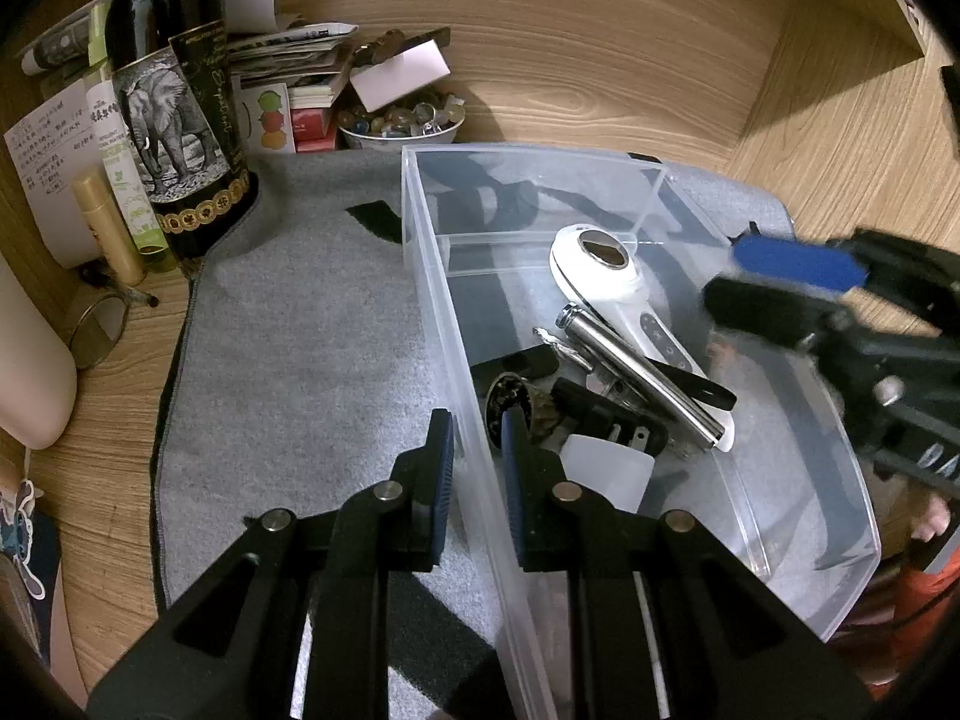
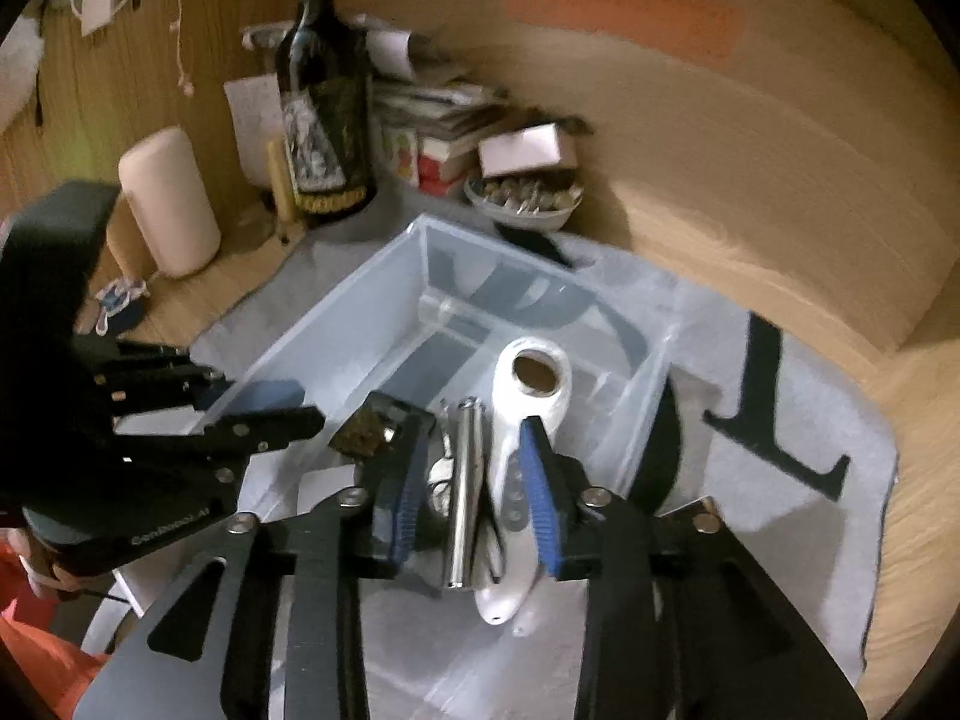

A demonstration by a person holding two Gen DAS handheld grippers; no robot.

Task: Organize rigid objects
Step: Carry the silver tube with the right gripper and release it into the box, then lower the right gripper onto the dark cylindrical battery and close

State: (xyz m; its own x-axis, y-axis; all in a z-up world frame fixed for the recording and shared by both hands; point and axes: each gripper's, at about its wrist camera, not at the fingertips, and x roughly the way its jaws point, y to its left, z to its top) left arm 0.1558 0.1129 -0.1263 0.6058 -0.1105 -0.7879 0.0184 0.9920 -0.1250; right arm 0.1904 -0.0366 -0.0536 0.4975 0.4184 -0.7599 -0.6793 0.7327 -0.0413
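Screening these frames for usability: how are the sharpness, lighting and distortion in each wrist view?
Left wrist view: mostly sharp, the clear bin and metal tube are crisp, but the right gripper is motion-smeared; warm dim light, dark shadows through the bin onto the grey mat. Right wrist view: softer throughout, the bottle label is unreadable. Both views bend strongly at the edges with black corners.

The bin (image 1: 600, 168) is clear plastic, and in it lie a white device (image 1: 606, 276) with a brown-looking round window, a shiny silver tube (image 1: 642, 378) and some black pieces, too blurred to sort by colour. The cloth (image 1: 300, 330) under it is grey with black markings, on a light wood-grain worktop (image 1: 600, 60). The dark bottle (image 1: 174, 90) bears a grey elephant label with a gold-coin band, and both black grippers have blue-padded fingers (image 2: 540, 504).
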